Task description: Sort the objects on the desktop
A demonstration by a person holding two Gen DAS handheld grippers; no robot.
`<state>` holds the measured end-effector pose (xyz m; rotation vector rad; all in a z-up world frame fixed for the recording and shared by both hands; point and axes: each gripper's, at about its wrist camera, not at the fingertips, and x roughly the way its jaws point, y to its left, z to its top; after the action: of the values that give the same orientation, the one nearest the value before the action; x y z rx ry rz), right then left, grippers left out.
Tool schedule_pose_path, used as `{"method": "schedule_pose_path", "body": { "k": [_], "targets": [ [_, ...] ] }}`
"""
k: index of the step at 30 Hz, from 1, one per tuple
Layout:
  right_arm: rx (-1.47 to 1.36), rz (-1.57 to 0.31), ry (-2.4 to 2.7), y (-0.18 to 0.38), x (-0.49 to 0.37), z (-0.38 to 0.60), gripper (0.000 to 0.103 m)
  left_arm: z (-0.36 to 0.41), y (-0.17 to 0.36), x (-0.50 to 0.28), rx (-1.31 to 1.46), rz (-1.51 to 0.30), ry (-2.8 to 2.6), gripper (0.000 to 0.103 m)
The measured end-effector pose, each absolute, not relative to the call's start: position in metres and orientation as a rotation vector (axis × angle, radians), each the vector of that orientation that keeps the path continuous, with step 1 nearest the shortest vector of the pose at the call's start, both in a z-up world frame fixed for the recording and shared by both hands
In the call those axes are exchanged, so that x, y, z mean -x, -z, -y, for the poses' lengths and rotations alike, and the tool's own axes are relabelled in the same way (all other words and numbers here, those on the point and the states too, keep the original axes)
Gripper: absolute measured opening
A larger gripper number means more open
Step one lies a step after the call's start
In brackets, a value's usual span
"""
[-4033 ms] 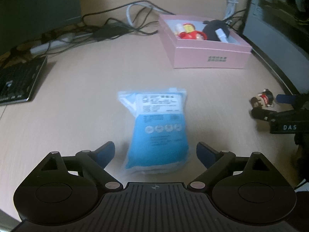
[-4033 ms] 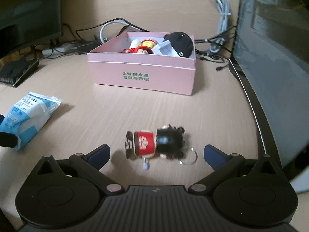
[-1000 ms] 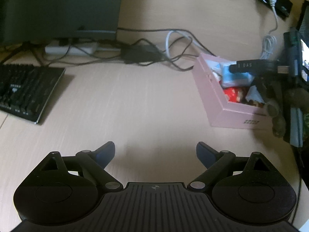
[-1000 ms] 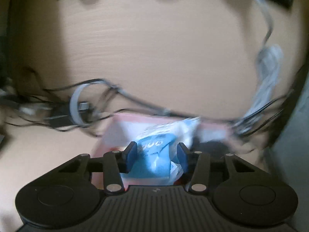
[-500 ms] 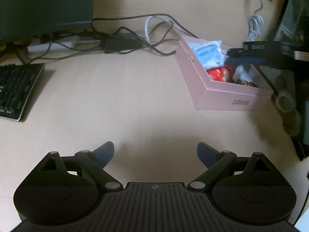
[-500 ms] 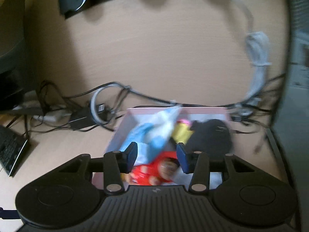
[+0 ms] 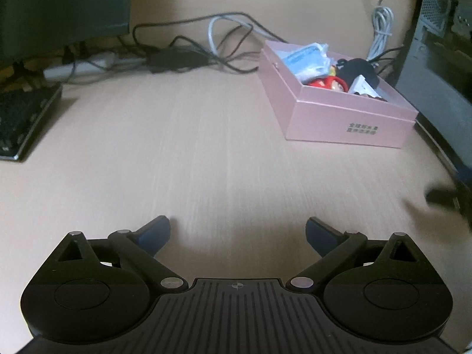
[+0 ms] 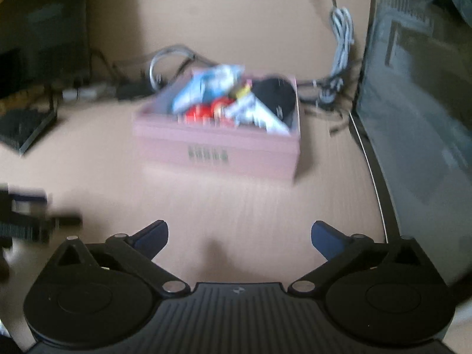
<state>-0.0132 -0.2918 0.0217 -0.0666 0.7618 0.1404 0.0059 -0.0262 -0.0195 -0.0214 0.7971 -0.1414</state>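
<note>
A pink box [image 7: 348, 115] stands on the wooden desk at the right; it also shows in the right wrist view [image 8: 218, 150], blurred. In it lie a blue and white packet [image 7: 308, 59] [image 8: 206, 87], a red figurine [image 7: 326, 83] [image 8: 206, 112], a black object [image 7: 357, 69] [image 8: 275, 94] and a white item [image 7: 362, 86]. My left gripper [image 7: 237, 231] is open and empty over bare desk, well short of the box. My right gripper [image 8: 239, 234] is open and empty in front of the box. Its blurred tip shows at the right edge of the left wrist view [image 7: 442, 196].
A tangle of cables with a power strip [image 7: 183, 56] lies behind the box. A black keyboard [image 7: 20, 121] is at the left, a monitor [image 7: 59, 8] behind it. A dark computer case [image 8: 419, 103] stands at the right. A coiled white cable [image 7: 380, 29] hangs nearby.
My right gripper let go of the blue packet into the pink box, opened wide and pulled back toward me. My left gripper stayed open and shifted its view a little.
</note>
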Motion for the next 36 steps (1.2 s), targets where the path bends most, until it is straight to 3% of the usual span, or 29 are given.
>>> {"method": "schedule_pose_path", "body": {
  "k": [7,22,36],
  "targets": [
    [0.102,-0.853,-0.154,0.004,0.040,0.303,0.103,0.041,0.030,-0.003,-0.056,-0.721,0.085,0.103],
    [0.061,-0.701,-0.179,0.018,0.007,0.309,0.103,0.040,0.030,-0.002,-0.049,-0.715,0.089,0.103],
    [0.062,-0.698,-0.191,0.018,0.007,0.311,0.103,0.040,0.031,-0.002,-0.047,-0.715,0.093,0.103]
  ]
}}
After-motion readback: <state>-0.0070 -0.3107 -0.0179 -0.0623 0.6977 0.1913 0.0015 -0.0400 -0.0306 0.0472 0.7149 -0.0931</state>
